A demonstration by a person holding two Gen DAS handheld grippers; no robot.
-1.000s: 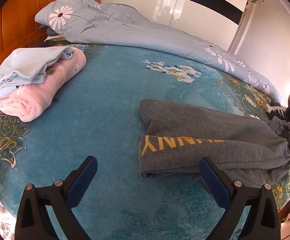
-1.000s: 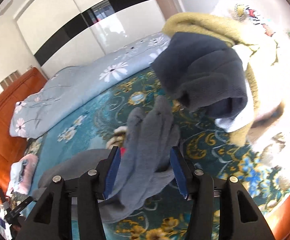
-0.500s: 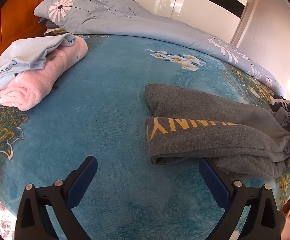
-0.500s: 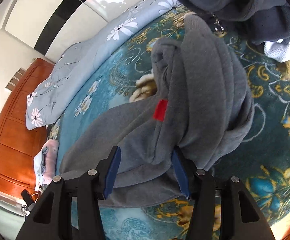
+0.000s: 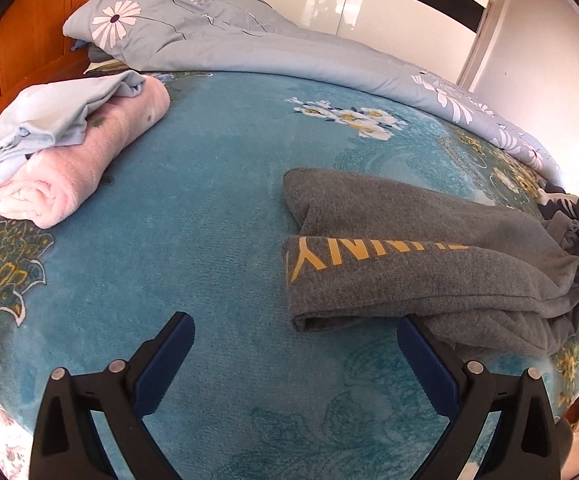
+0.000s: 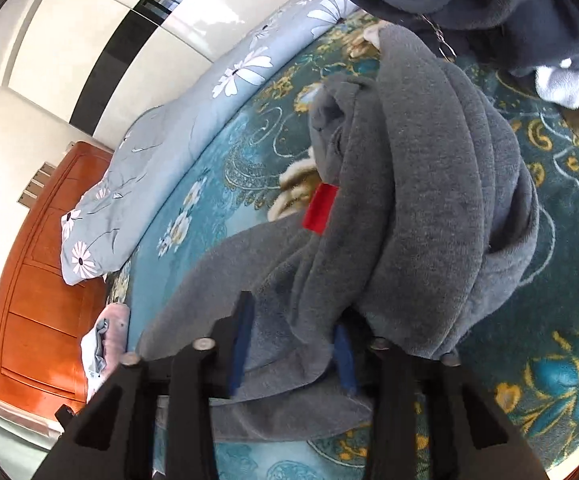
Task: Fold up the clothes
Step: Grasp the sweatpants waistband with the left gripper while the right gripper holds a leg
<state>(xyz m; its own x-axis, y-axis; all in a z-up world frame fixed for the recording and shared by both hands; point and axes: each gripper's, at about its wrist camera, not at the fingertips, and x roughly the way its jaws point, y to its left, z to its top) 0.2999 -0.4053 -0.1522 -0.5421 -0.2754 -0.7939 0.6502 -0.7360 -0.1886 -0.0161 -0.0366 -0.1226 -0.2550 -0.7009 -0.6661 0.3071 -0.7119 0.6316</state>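
Teal floral bedding [image 5: 209, 208] carries everything, with a blue-grey quilt [image 5: 249, 44] along its far edge and a pink and pale-blue folded stack [image 5: 61, 152] near the headboard corner. Over the last second the grey sweatpants [image 5: 409, 256], earlier dangling from the right gripper [image 6: 293, 344], have come down onto the bed and now lie lengthwise toward the near edge, waist end bunched. The right gripper's jaws are pinched on that bunched fabric. The left gripper [image 5: 295, 360] hangs wide open, holding nothing, just short of the cuffs; likely it takes those next.
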